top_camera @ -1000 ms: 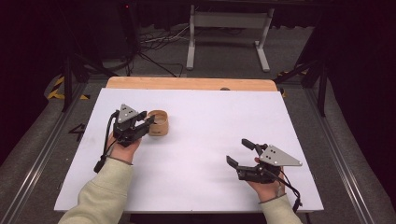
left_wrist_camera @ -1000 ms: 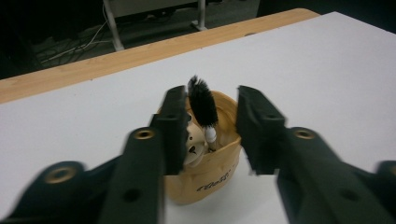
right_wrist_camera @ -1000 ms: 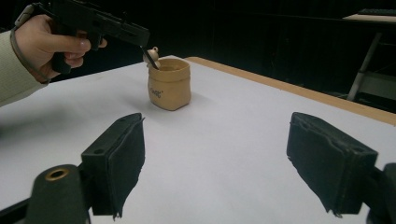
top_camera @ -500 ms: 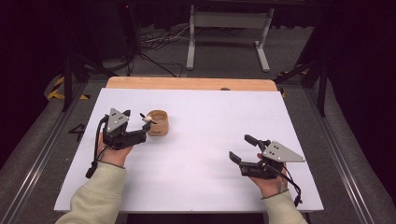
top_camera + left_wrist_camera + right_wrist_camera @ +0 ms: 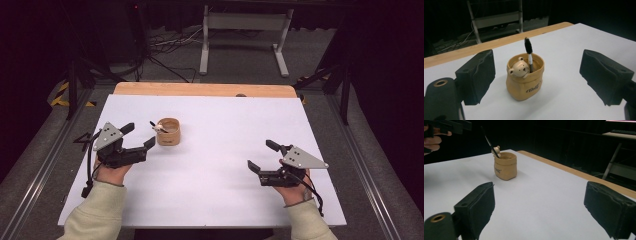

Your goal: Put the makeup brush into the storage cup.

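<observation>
Fingers (image 5: 477,75) of the left gripper (image 5: 136,141) are recorded as spread wide and released, having just been opening, with nothing between them; the pot stands just beyond their tips. Fingers (image 5: 477,207) of the right gripper (image 5: 263,156) are likewise parted, having opened a little further, and nothing is held.

Item one: a small tan pot (image 5: 525,77), shaped like a sack, with a bear's head (image 5: 519,68) at its rim and lettering on its front. It is placed upright on the white tabletop (image 5: 225,150), toward the far left corner and well short of the far wooden edge (image 5: 200,89).

Item two: a slim brush (image 5: 528,53) with a black bristled tip and a pale handle, lodged inside the pot. Its long axis is seen nearly upright, with a slight lean; the bristled end points up and the handle end is sunk in the pot. From the right gripper view the lean is toward the left gripper's side.

Condition of the work, as judged: the brush is taken to be already deposited in the pot and let go, so the placing step appears done. Little is thought to be left beyond drawing the left gripper clear. The right gripper is kept near the right edge, well apart from both items.
</observation>
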A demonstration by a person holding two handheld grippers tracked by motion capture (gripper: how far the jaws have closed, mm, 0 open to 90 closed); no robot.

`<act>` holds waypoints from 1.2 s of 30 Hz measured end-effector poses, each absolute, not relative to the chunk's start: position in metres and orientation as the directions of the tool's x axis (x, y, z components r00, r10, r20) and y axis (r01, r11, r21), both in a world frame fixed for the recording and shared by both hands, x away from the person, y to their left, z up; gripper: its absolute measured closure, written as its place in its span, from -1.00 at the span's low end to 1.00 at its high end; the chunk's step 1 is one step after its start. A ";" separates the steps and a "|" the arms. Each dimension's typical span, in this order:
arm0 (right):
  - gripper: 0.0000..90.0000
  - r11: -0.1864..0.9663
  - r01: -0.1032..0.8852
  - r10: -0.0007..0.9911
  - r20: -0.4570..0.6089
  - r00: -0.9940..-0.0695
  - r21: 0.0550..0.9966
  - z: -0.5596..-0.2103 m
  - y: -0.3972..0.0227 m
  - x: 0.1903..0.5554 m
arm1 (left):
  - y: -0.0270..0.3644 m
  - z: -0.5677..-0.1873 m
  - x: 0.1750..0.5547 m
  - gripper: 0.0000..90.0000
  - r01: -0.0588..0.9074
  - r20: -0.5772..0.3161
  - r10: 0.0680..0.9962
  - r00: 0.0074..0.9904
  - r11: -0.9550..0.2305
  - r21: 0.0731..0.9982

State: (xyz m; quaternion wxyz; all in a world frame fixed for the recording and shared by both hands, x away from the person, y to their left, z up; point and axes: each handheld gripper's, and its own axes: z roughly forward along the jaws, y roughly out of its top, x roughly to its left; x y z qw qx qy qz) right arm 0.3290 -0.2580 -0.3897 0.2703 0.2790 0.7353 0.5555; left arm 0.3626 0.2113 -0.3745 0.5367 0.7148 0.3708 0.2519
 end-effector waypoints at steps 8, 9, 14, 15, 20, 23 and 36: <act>-0.87 0.218 0.105 0.709 -0.083 -0.701 0.970 -0.389 -0.259 0.338 | 0.221 -0.377 0.351 -0.82 0.268 -0.065 0.785 0.616 -0.131 0.955; -0.87 0.221 0.111 0.709 -0.081 -0.701 0.969 -0.389 -0.259 0.339 | 0.223 -0.378 0.349 -0.84 0.271 -0.068 0.784 0.617 -0.131 0.954; -0.90 0.227 0.176 0.721 -0.044 -0.692 0.958 -0.389 -0.257 0.343 | 0.229 -0.381 0.343 -0.87 0.269 -0.083 0.768 0.635 -0.119 0.956; -0.91 0.227 0.172 0.718 -0.046 -0.694 0.959 -0.389 -0.256 0.343 | 0.230 -0.382 0.342 -0.87 0.269 -0.085 0.764 0.640 -0.120 0.956; -0.96 0.227 0.159 0.706 -0.050 -0.706 0.961 -0.389 -0.256 0.342 | 0.236 -0.388 0.334 -0.87 0.269 -0.099 0.756 0.647 -0.104 0.957; -1.00 0.230 0.153 0.690 -0.050 -0.722 0.961 -0.390 -0.257 0.342 | 0.239 -0.393 0.332 -0.87 0.267 -0.107 0.751 0.651 -0.095 0.959; -1.00 0.266 0.166 0.661 -0.054 -0.749 0.950 -0.402 -0.263 0.344 | 0.243 -0.412 0.326 -0.89 0.273 -0.128 0.725 0.677 -0.086 0.958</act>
